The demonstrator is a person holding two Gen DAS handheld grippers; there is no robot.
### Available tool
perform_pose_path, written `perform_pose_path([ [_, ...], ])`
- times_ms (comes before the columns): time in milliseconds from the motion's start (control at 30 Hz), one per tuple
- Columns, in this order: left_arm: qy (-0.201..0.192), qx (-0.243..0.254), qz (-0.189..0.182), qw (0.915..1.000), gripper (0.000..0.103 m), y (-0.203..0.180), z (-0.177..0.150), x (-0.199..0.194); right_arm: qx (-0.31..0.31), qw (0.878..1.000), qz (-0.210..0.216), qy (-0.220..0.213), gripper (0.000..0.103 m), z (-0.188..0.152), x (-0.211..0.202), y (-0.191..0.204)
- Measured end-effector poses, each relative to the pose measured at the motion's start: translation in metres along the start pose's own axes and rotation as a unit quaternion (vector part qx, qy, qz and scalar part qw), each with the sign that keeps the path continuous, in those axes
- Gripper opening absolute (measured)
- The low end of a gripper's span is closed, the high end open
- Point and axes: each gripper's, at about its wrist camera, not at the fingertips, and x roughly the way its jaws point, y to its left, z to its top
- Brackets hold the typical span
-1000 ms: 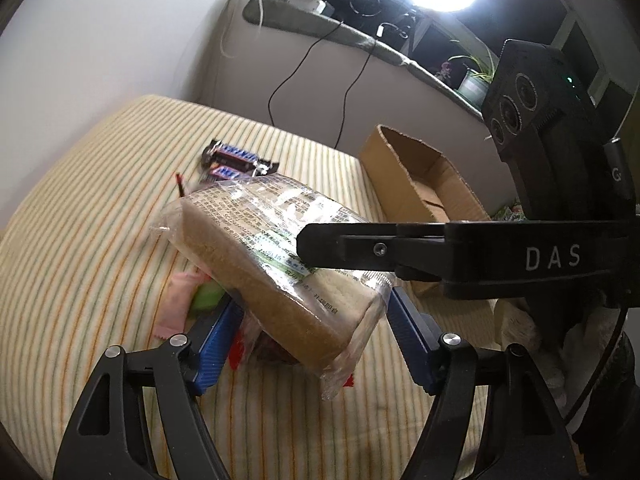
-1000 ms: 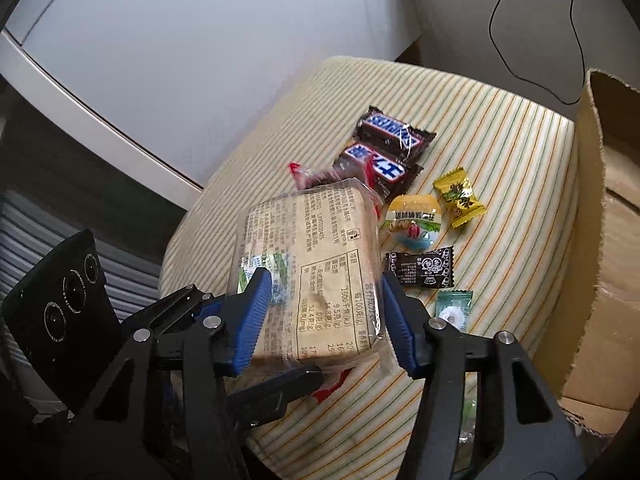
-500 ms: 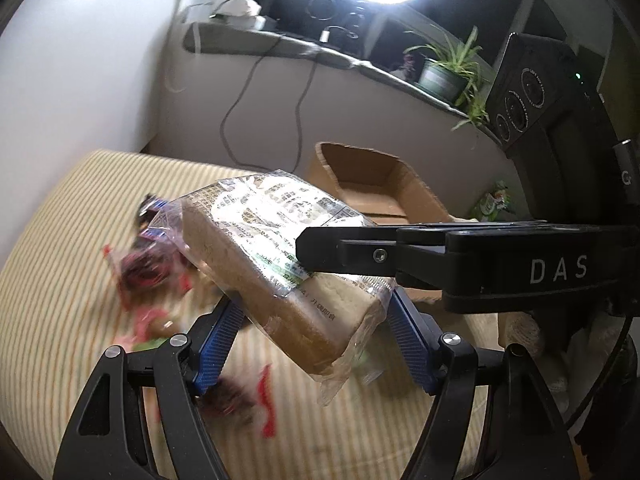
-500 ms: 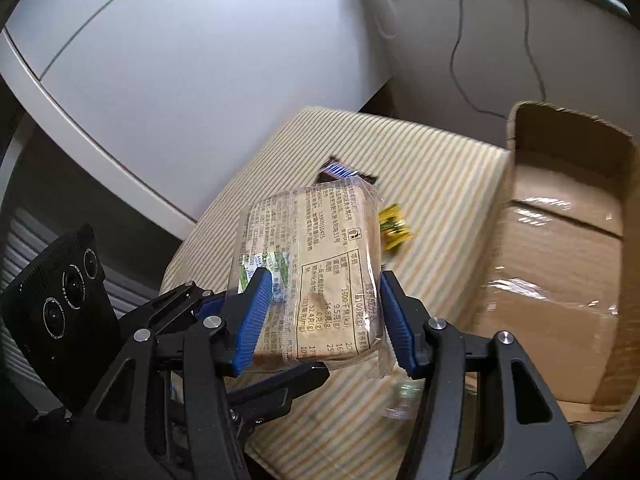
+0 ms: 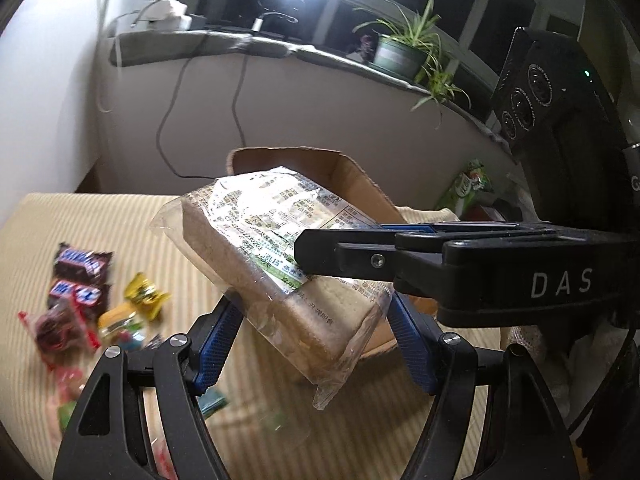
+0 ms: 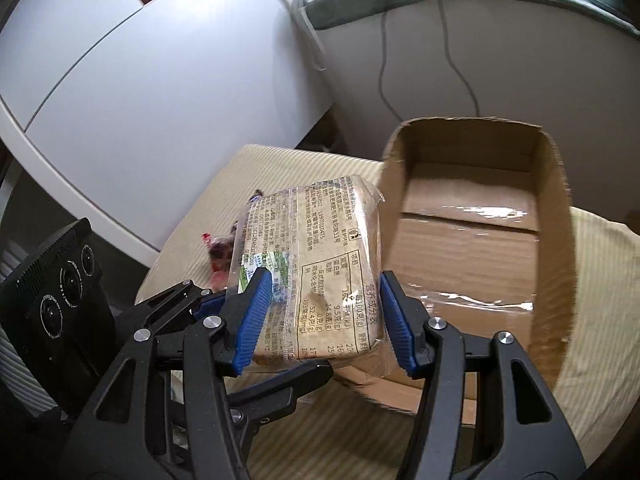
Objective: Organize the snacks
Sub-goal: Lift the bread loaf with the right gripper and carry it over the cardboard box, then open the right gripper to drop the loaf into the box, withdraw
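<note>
The wrapped bread loaf [image 6: 320, 276] hung in the air beside the open cardboard box [image 6: 476, 240], above the striped cover [image 5: 100, 220], pinched across its width by the right gripper [image 6: 324, 316] and at its ends by the left gripper [image 5: 312, 340]; small snacks [image 5: 80, 292] lay scattered apart

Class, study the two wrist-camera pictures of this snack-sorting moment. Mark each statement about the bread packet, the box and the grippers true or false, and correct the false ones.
1. Both grippers hold the bread packet. True.
2. The cardboard box is full of snacks. False: it looks empty inside.
3. Small snacks lie on the striped cloth. True.
4. The bread packet rests on the cloth. False: it is held up in the air.
</note>
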Motion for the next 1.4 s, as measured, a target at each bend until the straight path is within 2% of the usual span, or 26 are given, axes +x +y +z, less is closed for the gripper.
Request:
perform_pose_path([
  [333, 0.024, 0.031, -0.014, 0.9991, 0.073, -0.032, 0.016, 0.042, 0.031, 0.999, -0.019, -0.014, 0.057, 0.003, -0.01, -0.053],
  [667, 0.053, 0.05, -0.02, 0.9972, 0.073, -0.053, 0.014, 0.073, 0.065, 0.997, -0.036, -0.011, 0.057, -0.004, -0.012, -0.094],
  [967, 0.071, 0.074, -0.002, 0.9947, 0.074, -0.065, 0.01, 0.086, 0.08, 0.996, -0.049, -0.007, 0.057, -0.008, -0.009, -0.111],
  [1067, 0.074, 0.081, 0.009, 0.9939, 0.074, -0.067, 0.009, 0.088, 0.08, 0.994, -0.072, -0.01, 0.058, -0.01, -0.008, -0.112],
  [1267, 0.07, 0.081, 0.016, 0.9941, 0.074, -0.062, 0.006, 0.078, 0.092, 0.993, -0.078, -0.018, 0.057, -0.012, -0.015, -0.118],
  [1400, 0.062, 0.08, 0.017, 0.9947, 0.074, -0.059, 0.004, 0.068, 0.078, 0.991, -0.103, -0.03, 0.057, -0.013, -0.021, -0.108],
])
